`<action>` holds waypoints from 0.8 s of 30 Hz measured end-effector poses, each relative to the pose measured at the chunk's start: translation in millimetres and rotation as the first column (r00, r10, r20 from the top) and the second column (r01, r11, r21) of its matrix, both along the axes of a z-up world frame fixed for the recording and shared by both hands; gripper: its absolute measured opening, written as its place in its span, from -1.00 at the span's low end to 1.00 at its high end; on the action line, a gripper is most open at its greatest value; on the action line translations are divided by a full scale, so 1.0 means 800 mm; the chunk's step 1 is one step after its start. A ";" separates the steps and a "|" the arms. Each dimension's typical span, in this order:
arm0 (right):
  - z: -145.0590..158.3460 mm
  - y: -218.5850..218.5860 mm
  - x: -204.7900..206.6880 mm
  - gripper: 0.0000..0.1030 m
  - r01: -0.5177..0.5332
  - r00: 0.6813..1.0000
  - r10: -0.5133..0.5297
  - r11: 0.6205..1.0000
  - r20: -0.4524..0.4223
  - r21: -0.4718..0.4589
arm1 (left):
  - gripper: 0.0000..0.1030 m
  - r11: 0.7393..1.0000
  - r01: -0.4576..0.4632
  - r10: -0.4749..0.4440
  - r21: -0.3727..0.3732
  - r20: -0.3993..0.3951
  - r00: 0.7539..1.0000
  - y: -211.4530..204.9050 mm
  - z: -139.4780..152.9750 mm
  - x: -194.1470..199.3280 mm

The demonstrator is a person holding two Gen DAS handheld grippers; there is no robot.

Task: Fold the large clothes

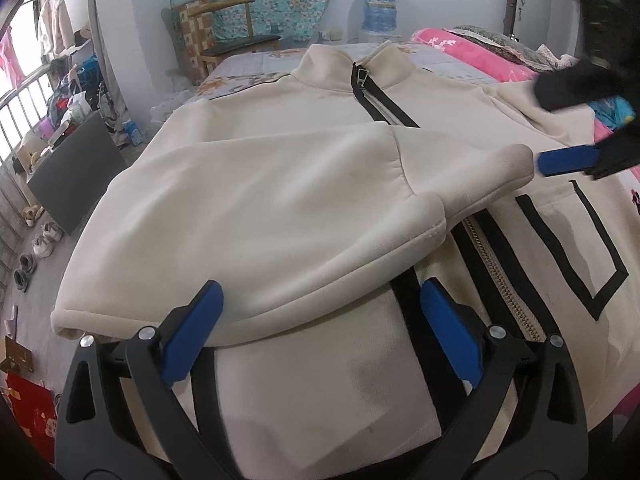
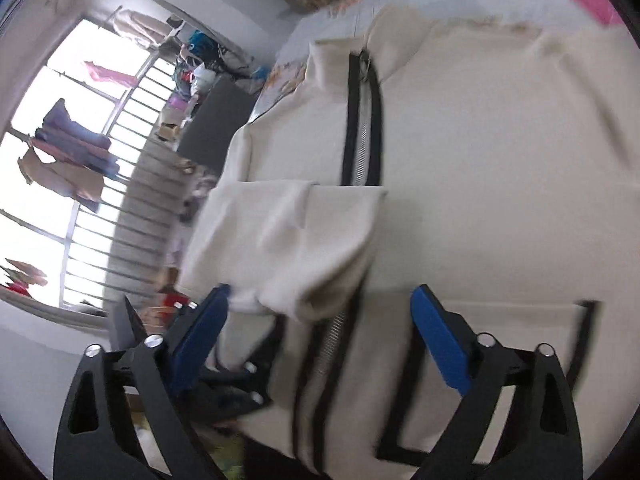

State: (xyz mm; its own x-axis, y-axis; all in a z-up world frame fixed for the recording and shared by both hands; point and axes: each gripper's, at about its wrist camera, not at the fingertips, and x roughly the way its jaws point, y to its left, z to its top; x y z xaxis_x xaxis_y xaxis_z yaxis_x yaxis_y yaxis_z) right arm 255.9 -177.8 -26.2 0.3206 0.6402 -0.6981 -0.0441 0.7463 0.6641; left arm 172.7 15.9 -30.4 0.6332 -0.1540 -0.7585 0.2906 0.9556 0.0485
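Observation:
A cream zip-up jacket (image 1: 280, 120) with black trim lies spread on the bed, collar at the far end. Its left sleeve (image 1: 260, 216) is folded across the chest, cuff near the zip. My left gripper (image 1: 320, 304) is open and empty, just above the jacket's lower front below the folded sleeve. My right gripper (image 2: 320, 308) is open and empty above the jacket (image 2: 480, 160), close to the sleeve cuff (image 2: 320, 292). One blue finger of the right gripper (image 1: 568, 160) shows at the right in the left wrist view. The right wrist view is blurred.
The bed sheet (image 1: 248, 64) has a floral print, with a pink quilt (image 1: 480, 56) at the far right. A wooden chair (image 1: 236, 40) and a water jug (image 1: 380, 8) stand beyond the bed. A dark panel (image 1: 76, 168) and shoes (image 1: 40, 240) sit on the floor at the left.

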 end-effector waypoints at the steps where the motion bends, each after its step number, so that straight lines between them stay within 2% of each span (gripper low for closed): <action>1: -0.005 0.001 0.007 0.61 0.001 1.000 0.000 1.000 -0.014 0.014 | 0.86 1.000 0.004 -0.004 0.000 0.000 1.000 0.000 0.000 0.000; 6: -0.031 0.013 0.040 0.32 -0.002 0.995 0.008 0.999 -0.101 0.051 | 0.86 1.000 0.020 -0.020 -0.004 0.002 1.000 0.002 0.000 0.002; 9: -0.042 0.021 0.041 0.19 -0.020 0.991 0.025 0.999 -0.132 0.039 | 0.86 1.000 0.024 -0.024 -0.003 -0.006 1.000 0.006 0.003 0.001; 11: -0.043 0.026 0.037 0.10 -0.028 0.992 0.030 0.999 -0.120 0.021 | 0.86 1.000 0.005 -0.005 0.003 0.013 1.000 0.011 0.007 -0.004; 13: -0.039 0.027 0.036 -0.11 -0.031 0.994 0.030 0.999 -0.106 -0.008 | 0.86 1.000 -0.008 0.009 -0.008 0.041 0.999 0.020 0.012 -0.012; 16: -0.032 0.040 0.035 -0.43 -0.059 0.997 0.052 0.990 -0.059 -0.124 | 0.86 0.999 -0.028 0.029 -0.014 0.066 0.997 0.034 0.019 -0.022; 18: -0.018 0.054 0.026 -0.84 -0.084 0.996 0.090 0.959 0.011 -0.271 | 0.86 0.999 -0.044 0.045 -0.011 0.075 0.996 0.044 0.022 -0.029; 22: 0.012 0.079 0.013 -0.90 -0.085 0.977 0.158 0.905 0.144 -0.418 | 0.86 0.997 -0.077 0.079 -0.031 0.093 0.993 0.068 0.026 -0.042; 24: 0.037 0.083 0.012 -0.90 -0.064 0.961 0.168 0.907 0.219 -0.416 | 0.84 0.995 -0.084 0.088 -0.050 0.082 0.993 0.077 0.027 -0.043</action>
State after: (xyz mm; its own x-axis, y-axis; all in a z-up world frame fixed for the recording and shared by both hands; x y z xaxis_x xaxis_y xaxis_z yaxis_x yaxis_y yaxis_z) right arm 265.6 -111.1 3.4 0.4543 0.3651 -0.8126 -0.2686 0.9258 0.2659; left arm 138.1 77.4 -9.1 0.7071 -0.1296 -0.6951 0.2038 0.9787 0.0249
